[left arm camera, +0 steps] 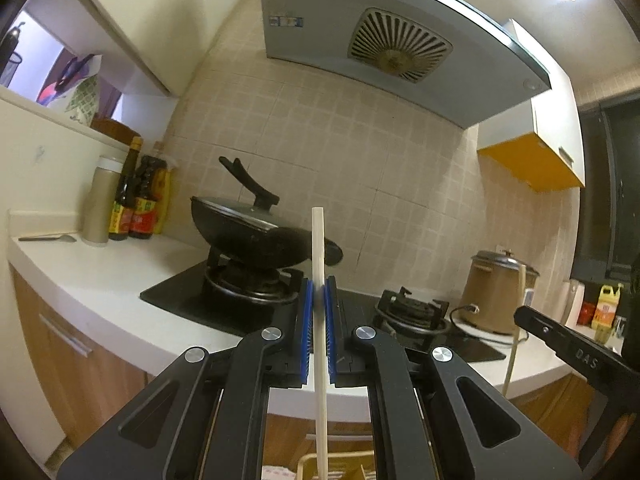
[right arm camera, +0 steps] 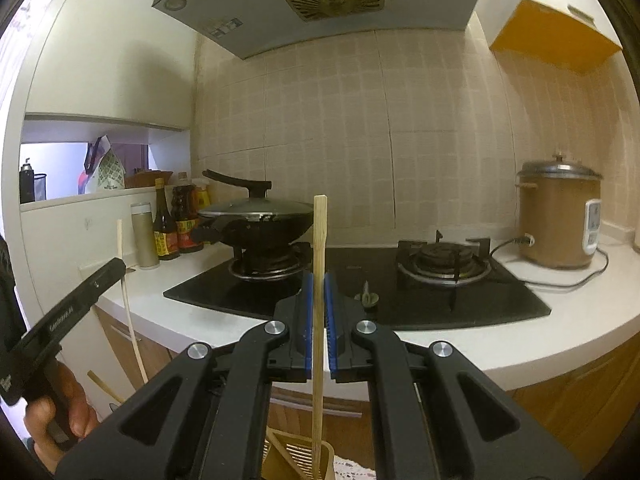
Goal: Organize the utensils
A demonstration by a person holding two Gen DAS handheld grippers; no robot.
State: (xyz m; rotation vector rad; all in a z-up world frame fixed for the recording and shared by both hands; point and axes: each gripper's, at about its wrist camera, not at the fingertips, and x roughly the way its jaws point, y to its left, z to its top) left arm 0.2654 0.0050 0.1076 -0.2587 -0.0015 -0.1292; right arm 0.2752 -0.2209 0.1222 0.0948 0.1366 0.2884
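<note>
My left gripper [left arm camera: 319, 285] is shut on a pale white chopstick [left arm camera: 318, 248], held upright in front of the stove. My right gripper [right arm camera: 319, 280] is shut on a wooden chopstick [right arm camera: 319, 236], also upright. The white chopstick also shows in the right wrist view [right arm camera: 127, 304], at the left beside the other gripper's body. Below each gripper the top of a beige utensil holder [right arm camera: 296, 454] shows, with the chopsticks' lower ends reaching down toward it. It also shows in the left wrist view [left arm camera: 308, 462]. A metal spoon [left arm camera: 48, 238] lies on the counter at the far left.
A lidded black wok [right arm camera: 256, 220] sits on the left burner of the black gas hob [right arm camera: 360, 292]. Sauce bottles [right arm camera: 176, 224] stand at the left wall. A brown rice cooker [right arm camera: 560, 220] stands at the right. A range hood [right arm camera: 320, 4] hangs overhead.
</note>
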